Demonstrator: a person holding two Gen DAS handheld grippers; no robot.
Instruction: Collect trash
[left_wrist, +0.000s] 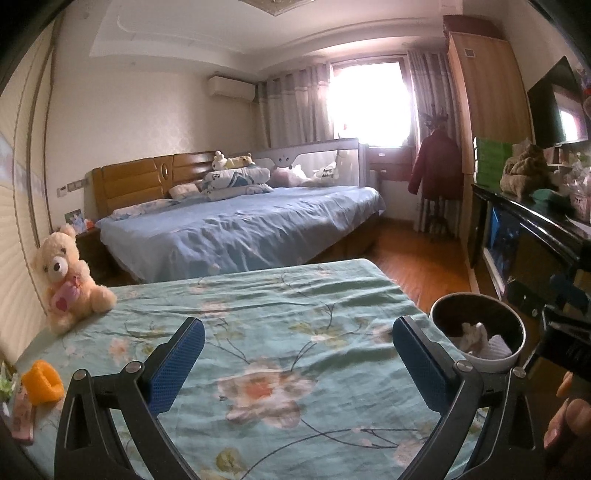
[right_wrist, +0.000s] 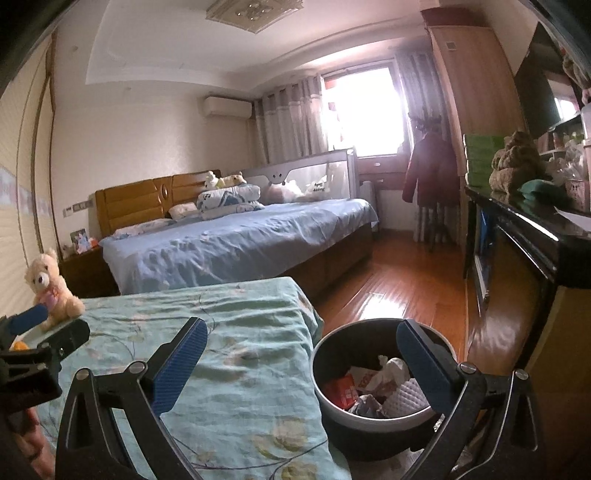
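Observation:
A round bin (right_wrist: 373, 424) with a dark inside stands on the floor beside the bed with the green floral sheet (right_wrist: 229, 354). It holds crumpled paper and wrappers (right_wrist: 373, 384). In the left wrist view the bin (left_wrist: 476, 332) is at the right, with white paper inside. My left gripper (left_wrist: 297, 358) is open and empty above the floral sheet (left_wrist: 258, 314). My right gripper (right_wrist: 301, 363) is open and empty, its right finger over the bin and its left finger over the bed edge. The left gripper (right_wrist: 33, 332) also shows in the right wrist view.
A teddy bear (left_wrist: 70, 280) sits at the wall on the floral bed. An orange object (left_wrist: 42, 382) and a pink item (left_wrist: 22, 417) lie at the bed's left edge. A blue bed (left_wrist: 236, 229) is behind. A dark cabinet (right_wrist: 524, 266) lines the right across the wooden floor (right_wrist: 402, 288).

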